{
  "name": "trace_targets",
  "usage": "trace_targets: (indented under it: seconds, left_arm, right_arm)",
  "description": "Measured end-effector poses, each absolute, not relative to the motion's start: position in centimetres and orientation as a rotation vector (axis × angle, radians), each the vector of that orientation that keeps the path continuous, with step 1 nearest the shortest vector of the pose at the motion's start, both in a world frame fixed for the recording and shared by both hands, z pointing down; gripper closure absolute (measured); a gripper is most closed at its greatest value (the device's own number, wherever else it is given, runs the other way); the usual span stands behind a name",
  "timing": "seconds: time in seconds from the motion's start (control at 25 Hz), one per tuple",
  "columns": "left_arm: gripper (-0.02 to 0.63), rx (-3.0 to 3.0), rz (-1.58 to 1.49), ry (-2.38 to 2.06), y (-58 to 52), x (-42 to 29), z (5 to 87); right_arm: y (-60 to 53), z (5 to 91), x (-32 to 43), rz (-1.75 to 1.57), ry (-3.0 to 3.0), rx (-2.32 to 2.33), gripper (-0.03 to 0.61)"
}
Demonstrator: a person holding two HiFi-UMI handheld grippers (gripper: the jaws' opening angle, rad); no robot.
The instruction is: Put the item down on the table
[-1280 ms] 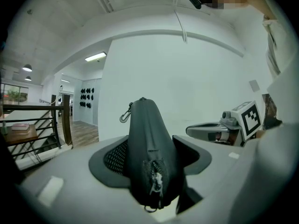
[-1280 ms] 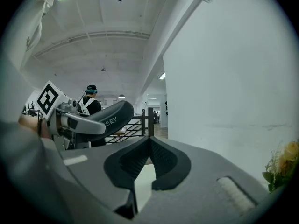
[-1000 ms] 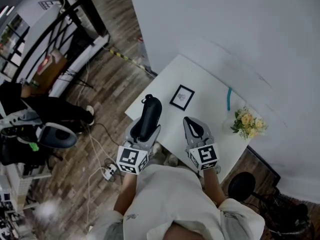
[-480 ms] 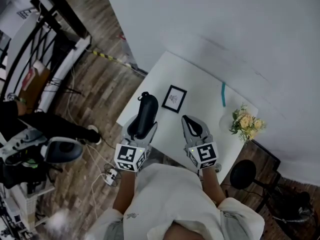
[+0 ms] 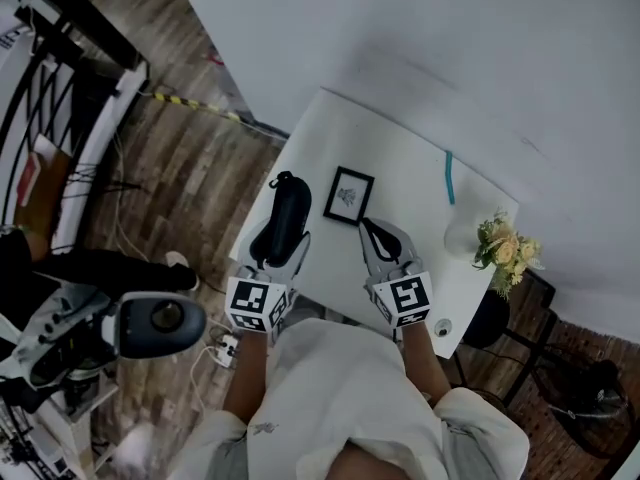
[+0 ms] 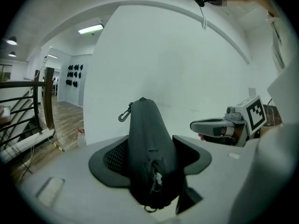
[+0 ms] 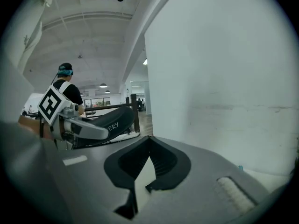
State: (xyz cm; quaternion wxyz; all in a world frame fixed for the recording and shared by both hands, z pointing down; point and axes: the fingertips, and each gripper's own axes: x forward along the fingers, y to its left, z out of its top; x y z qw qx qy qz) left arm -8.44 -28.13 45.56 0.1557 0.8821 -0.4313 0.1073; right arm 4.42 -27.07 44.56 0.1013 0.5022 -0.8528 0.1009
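A black zipped glasses case with a small clip at its far end is held lengthwise in my left gripper, whose jaws are shut on its sides. It hangs over the near left part of the white table, close to the edge. In the left gripper view the case fills the space between the jaws of the left gripper. My right gripper is beside it over the table's near edge, shut and holding nothing; its tips meet in the right gripper view.
A small black picture frame lies on the table just beyond both grippers. Further right are a teal strip, a white vase of yellow flowers and a small round thing. A dark stool stands to the table's right, with wooden floor to its left.
Both grippers have moved forward and down over the table's near edge, towards the picture frame. The left gripper still holds the case; the right stays shut.
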Motion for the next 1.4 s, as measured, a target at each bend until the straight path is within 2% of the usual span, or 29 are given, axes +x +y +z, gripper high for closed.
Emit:
trace_targets:
  seconds: [0.76, 1.4]
  left_arm:
    - [0.314, 2.496, 0.428, -1.059, -36.2, -10.0, 53.3]
    - [0.314, 2.431, 0.532, -0.977, -37.9, -9.7, 60.4]
  right_arm:
    - [-33.0, 51.1, 0.8, 0.457, -2.356, 1.525, 0.574]
    - [-35.1, 56.8, -0.6, 0.561, -2.301, 1.469, 0.574]
